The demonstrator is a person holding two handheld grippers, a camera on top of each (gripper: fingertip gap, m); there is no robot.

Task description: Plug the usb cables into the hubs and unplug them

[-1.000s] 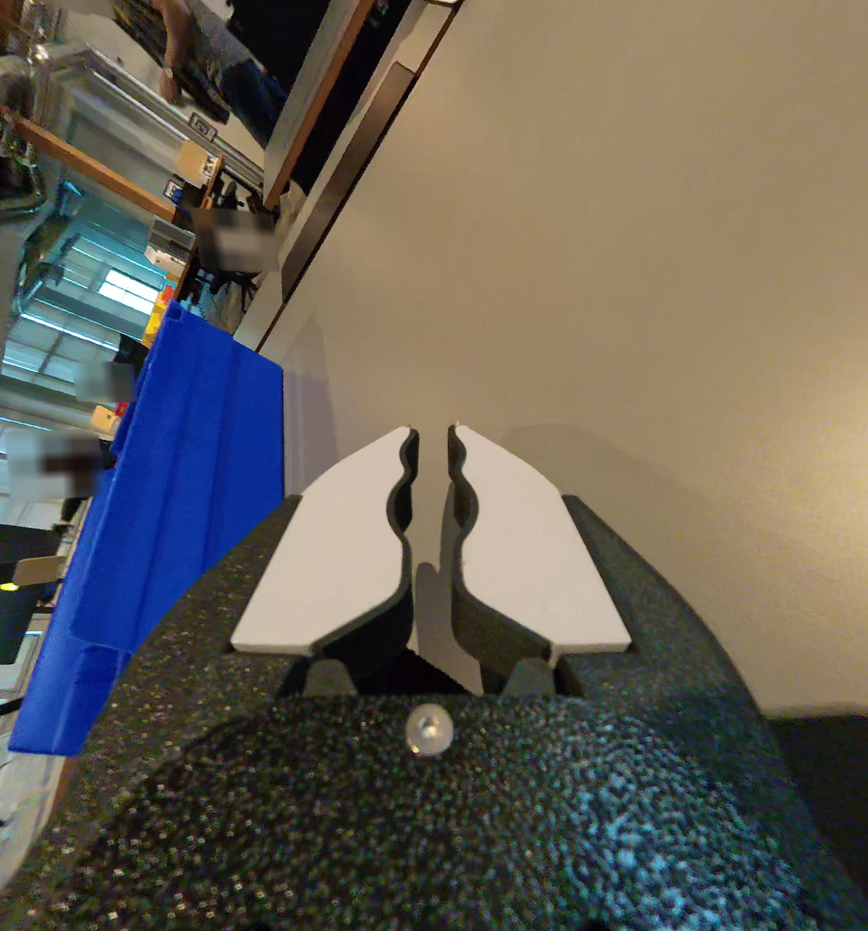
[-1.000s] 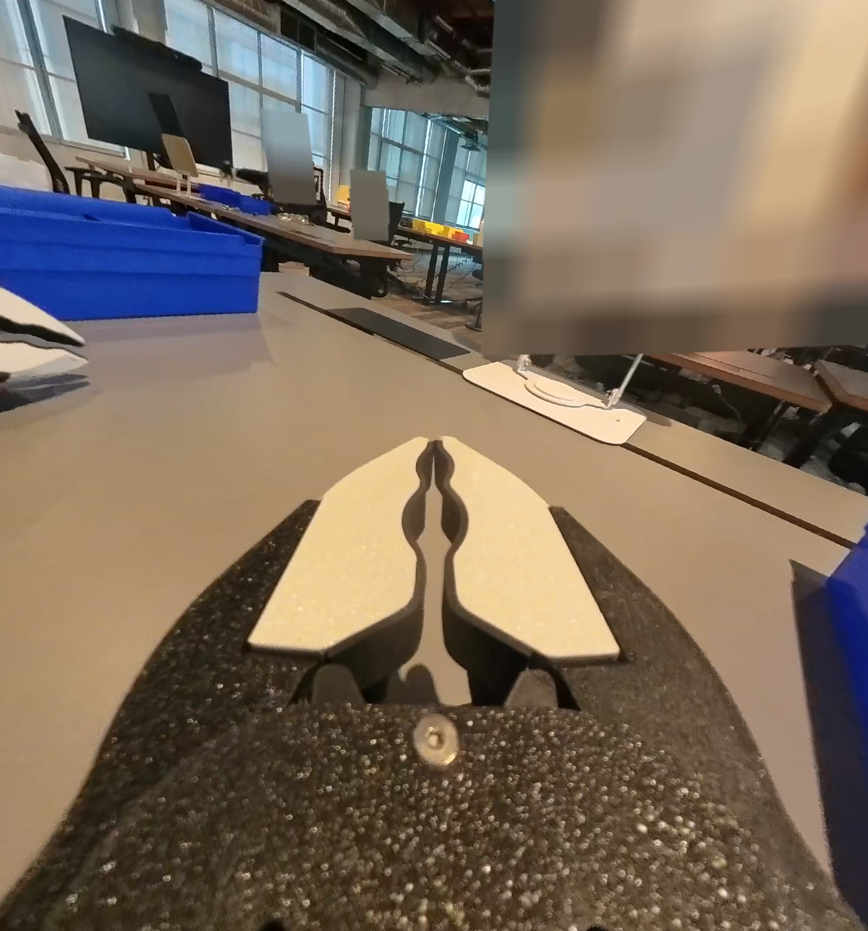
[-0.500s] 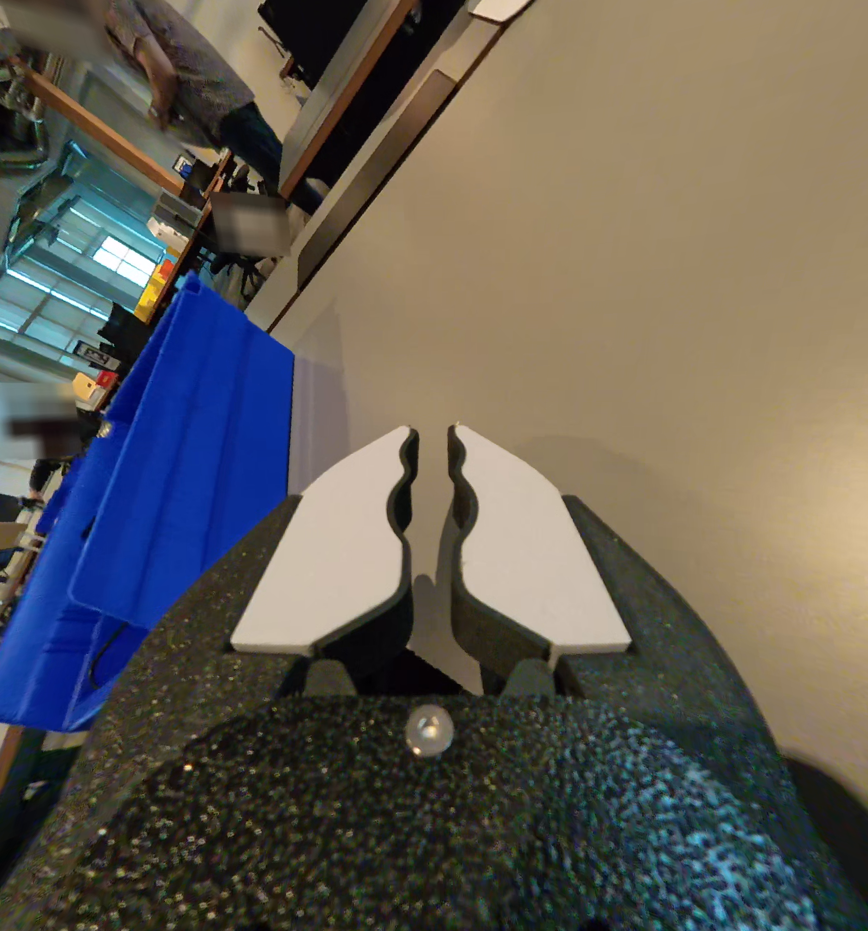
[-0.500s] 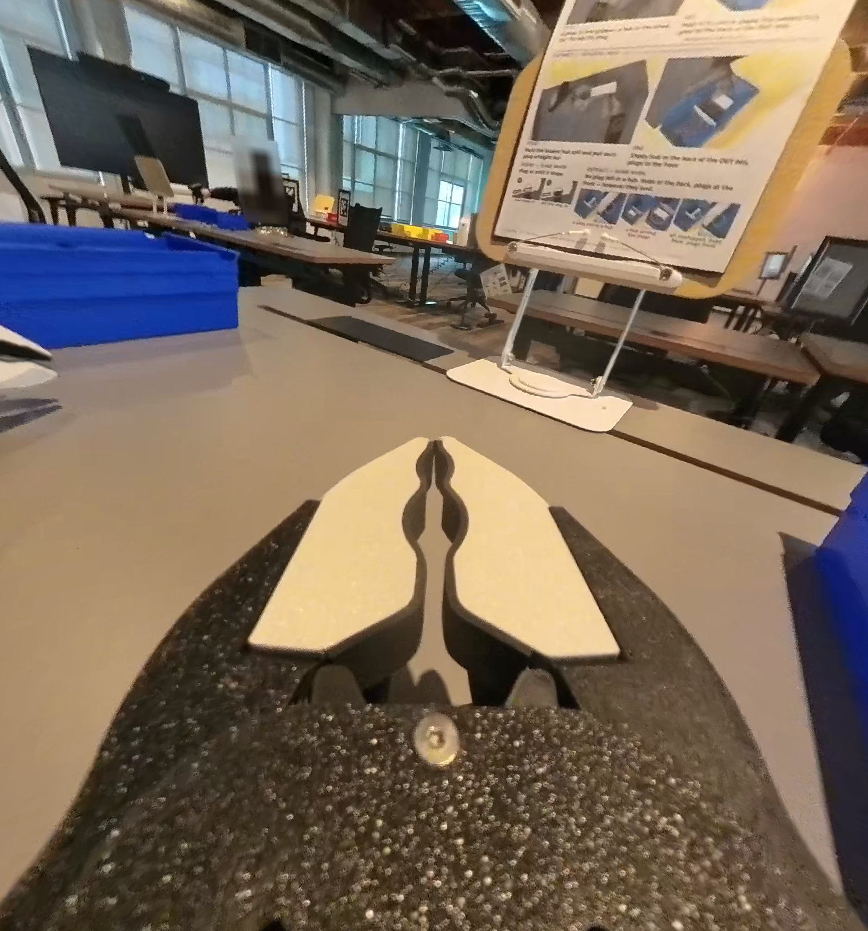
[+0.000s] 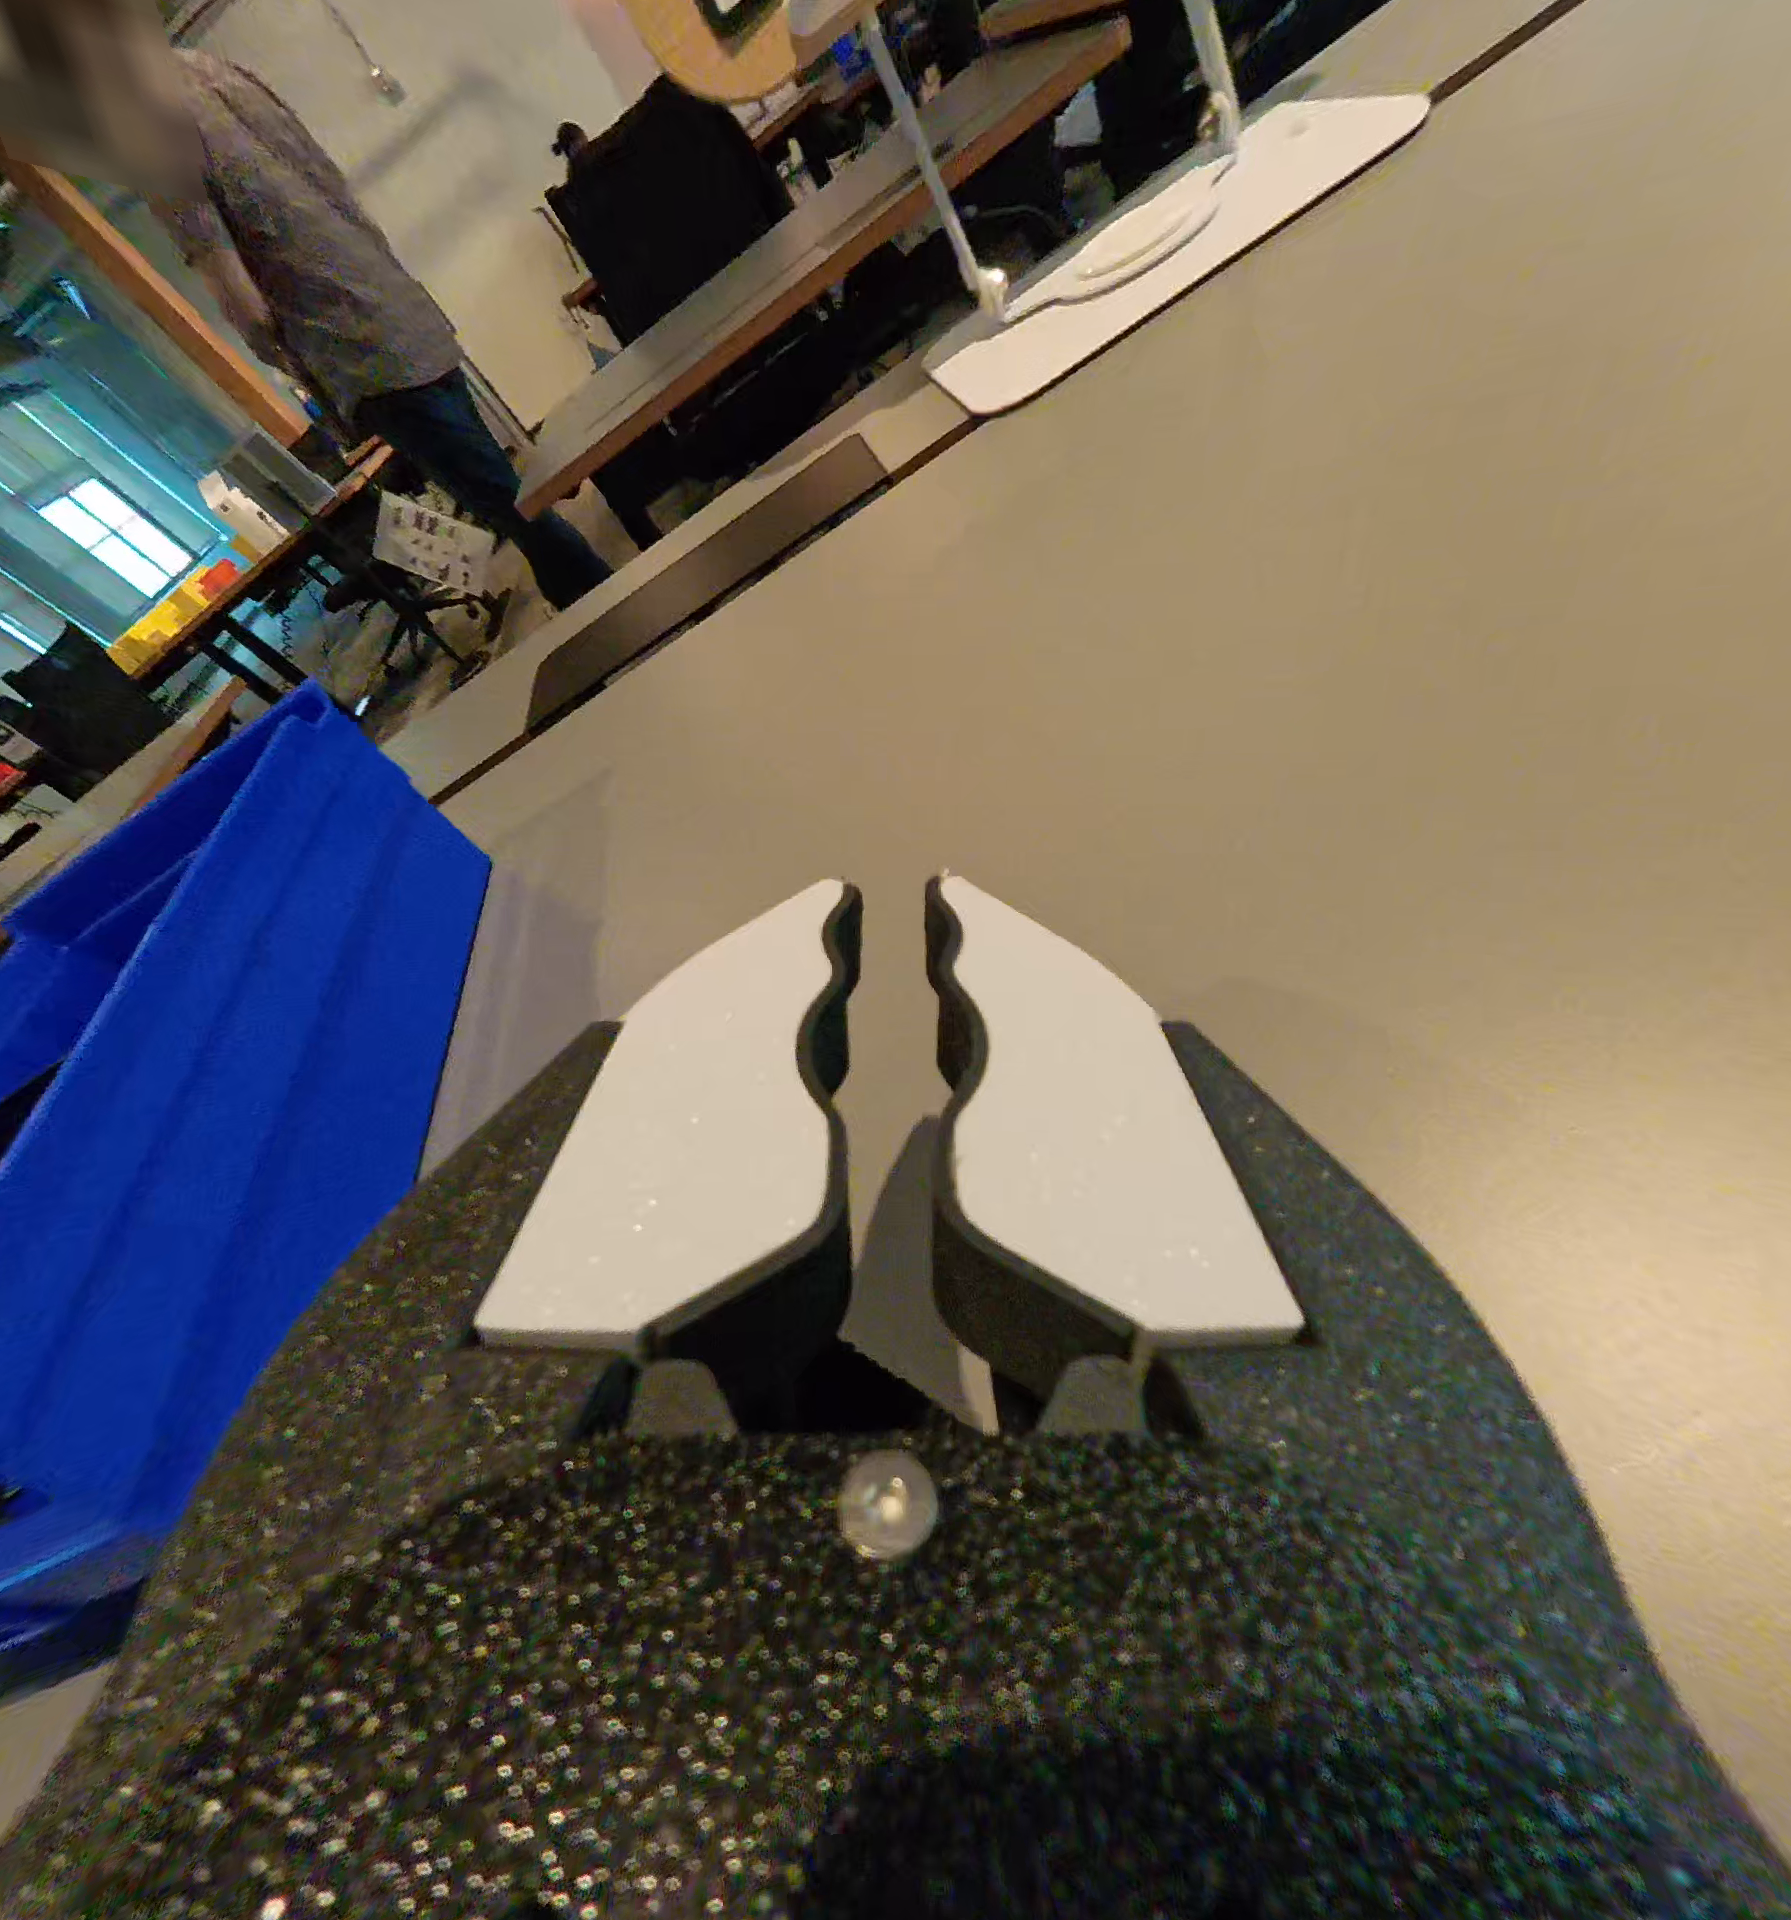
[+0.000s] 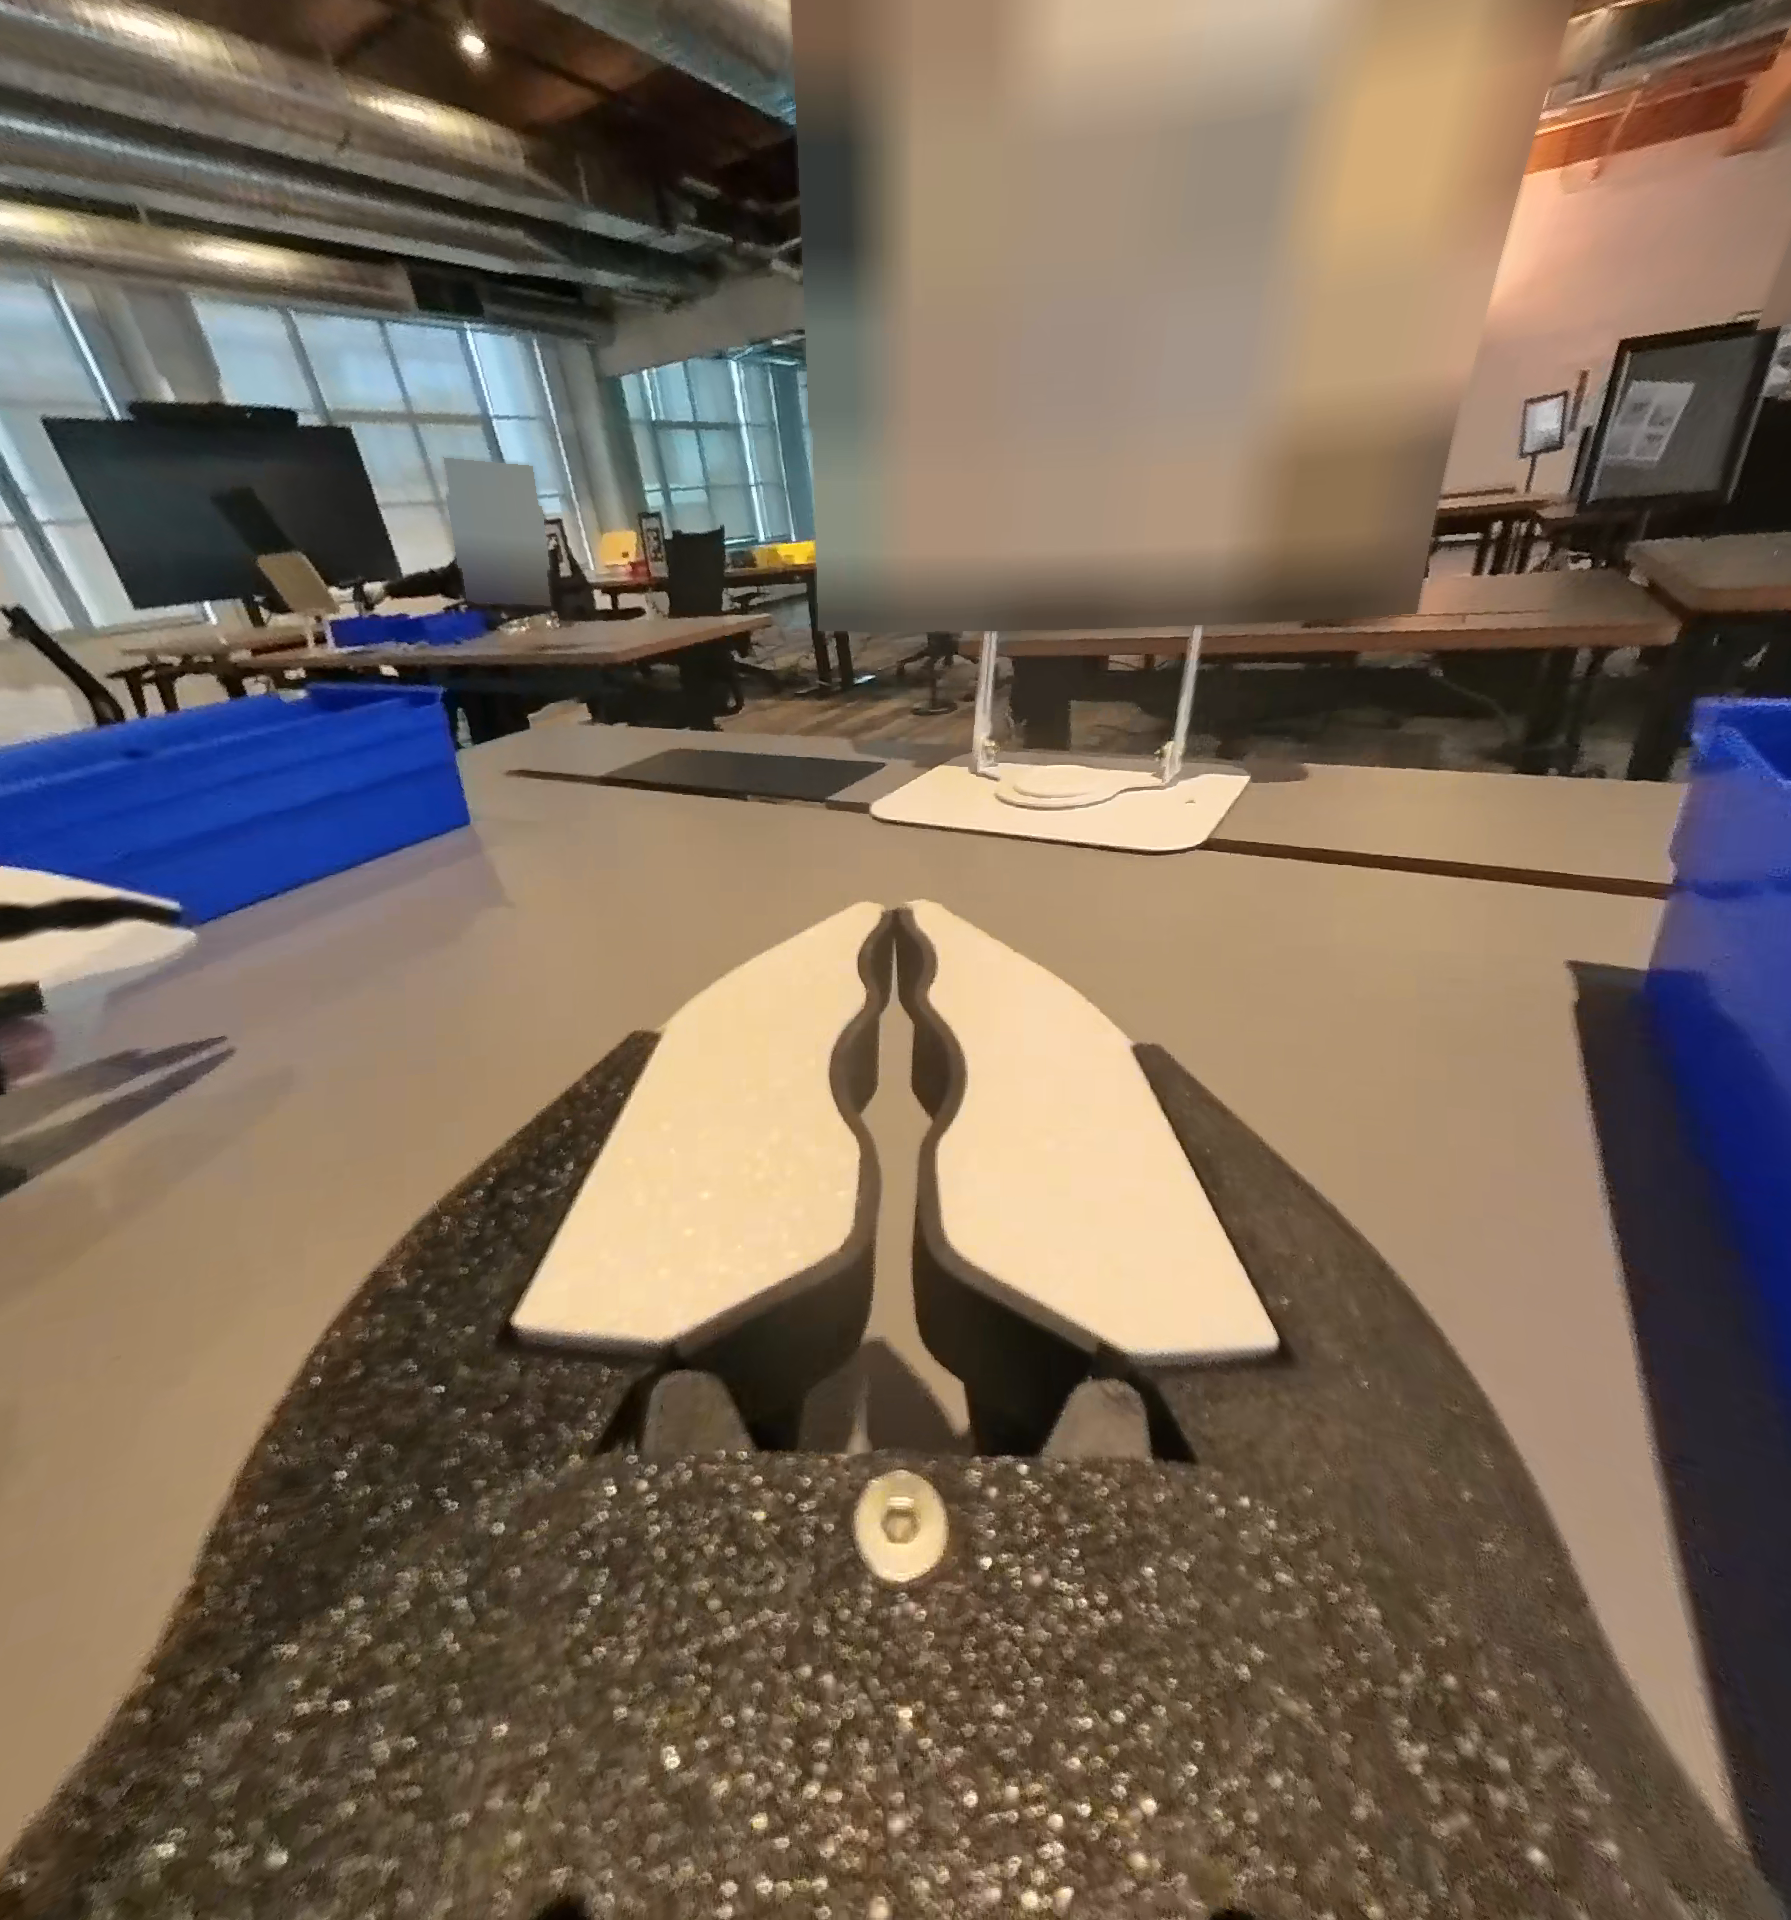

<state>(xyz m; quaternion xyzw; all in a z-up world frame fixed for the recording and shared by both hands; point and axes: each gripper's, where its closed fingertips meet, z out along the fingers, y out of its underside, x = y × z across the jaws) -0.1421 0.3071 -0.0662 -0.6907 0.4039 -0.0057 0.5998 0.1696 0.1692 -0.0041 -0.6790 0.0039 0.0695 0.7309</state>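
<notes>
No USB cable or hub shows in either view. My left gripper [image 5: 891,885] hangs low over the bare grey table [image 5: 1286,727], empty, its fingertips a narrow gap apart. It also shows at the left edge of the right wrist view [image 6: 60,925], lying on its side. My right gripper [image 6: 896,912] is shut on nothing, tips touching, above the same table [image 6: 1286,987]. It points at a document stand.
A blue bin [image 5: 195,1091] sits left of the left gripper; it also shows in the right view [image 6: 195,790]. Another blue bin [image 6: 1764,935] stands at the right. A white-based stand [image 6: 1067,800] and a black strip [image 6: 745,774] lie along the far edge. A person [image 5: 351,270] stands beyond. My right fingertips sit around 35 cm from my left ones.
The left gripper has rolled toward level and swung right, bringing the stand into its view. The right gripper has turned to face the stand squarely. Neither gripper's jaws have moved.
</notes>
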